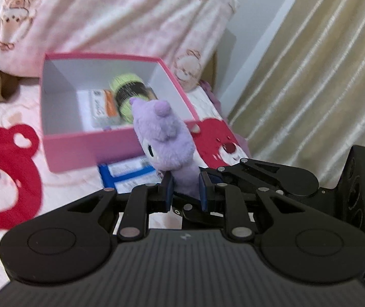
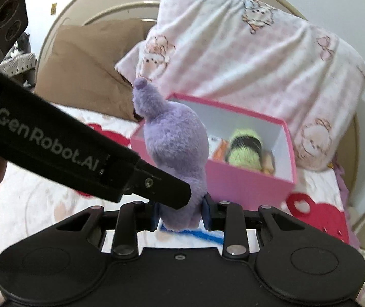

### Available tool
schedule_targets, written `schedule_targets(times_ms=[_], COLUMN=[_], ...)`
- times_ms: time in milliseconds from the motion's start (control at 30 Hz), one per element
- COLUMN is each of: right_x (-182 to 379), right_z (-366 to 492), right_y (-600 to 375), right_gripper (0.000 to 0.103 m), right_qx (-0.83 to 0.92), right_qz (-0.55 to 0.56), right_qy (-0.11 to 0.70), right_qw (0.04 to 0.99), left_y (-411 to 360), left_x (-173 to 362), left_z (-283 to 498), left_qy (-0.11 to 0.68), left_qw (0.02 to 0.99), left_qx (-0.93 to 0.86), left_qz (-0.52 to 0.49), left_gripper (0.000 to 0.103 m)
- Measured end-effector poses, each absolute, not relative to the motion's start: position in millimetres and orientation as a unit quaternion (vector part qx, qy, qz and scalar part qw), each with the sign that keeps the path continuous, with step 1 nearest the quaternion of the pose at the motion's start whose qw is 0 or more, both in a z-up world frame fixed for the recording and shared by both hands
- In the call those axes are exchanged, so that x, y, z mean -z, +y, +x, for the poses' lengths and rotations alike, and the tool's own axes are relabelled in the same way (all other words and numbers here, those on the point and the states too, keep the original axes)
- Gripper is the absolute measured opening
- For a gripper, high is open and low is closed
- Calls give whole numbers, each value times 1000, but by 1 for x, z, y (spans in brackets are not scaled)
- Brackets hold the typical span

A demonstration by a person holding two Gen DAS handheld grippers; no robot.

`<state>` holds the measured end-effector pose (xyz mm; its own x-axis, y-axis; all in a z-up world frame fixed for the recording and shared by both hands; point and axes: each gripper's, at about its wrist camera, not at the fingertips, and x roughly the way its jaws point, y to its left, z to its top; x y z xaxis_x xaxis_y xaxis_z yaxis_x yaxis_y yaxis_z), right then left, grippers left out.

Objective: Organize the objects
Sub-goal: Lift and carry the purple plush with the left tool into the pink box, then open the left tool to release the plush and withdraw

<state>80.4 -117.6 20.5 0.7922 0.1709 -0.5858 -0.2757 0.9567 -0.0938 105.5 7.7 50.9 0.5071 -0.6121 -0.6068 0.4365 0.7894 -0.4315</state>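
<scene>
A purple plush toy (image 1: pixel 166 138) is held upright above the bed, just in front of an open pink box (image 1: pixel 88 148). My left gripper (image 1: pixel 185 190) is shut on its lower end. My right gripper (image 2: pixel 181 213) is shut on the same toy (image 2: pixel 174 148) from another side. The left gripper's body crosses the right wrist view. The pink box (image 2: pixel 236 186) holds a green and black striped knitted item (image 1: pixel 128 92), also in the right wrist view (image 2: pixel 245 148), and a small white and orange packet (image 1: pixel 103 107).
A blue and white flat package (image 1: pixel 128 174) lies on the bedsheet in front of the box. The sheet has red bear prints (image 1: pixel 1 174). A pink pillow (image 2: pixel 246 58) and a brown pillow (image 2: pixel 85 69) lean at the headboard. A curtain (image 1: pixel 318 64) hangs at the right.
</scene>
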Motion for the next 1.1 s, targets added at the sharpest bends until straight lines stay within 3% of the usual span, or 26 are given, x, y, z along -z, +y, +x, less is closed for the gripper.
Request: schedule_targets(times_ms=[367,700,1100], right_x=[-31,15,68], right_z=[171,260,312], right_y=[-109,-124,-149], right_gripper=[35,35,35], right_qx=[-173,-207,-229], right_qz=[-48,54,181], right_qy=[305,363,438], right_qw=[935,907,850], left_y=[23,12,-7], left_x=[-74,-38,1], left_z=[193,285,327], left_qy=[407,484,535], left_qw=[871,846,825], left_qx=[264,216,180], left_qz=[-76,-51,-26], left_gripper=[20,20,19])
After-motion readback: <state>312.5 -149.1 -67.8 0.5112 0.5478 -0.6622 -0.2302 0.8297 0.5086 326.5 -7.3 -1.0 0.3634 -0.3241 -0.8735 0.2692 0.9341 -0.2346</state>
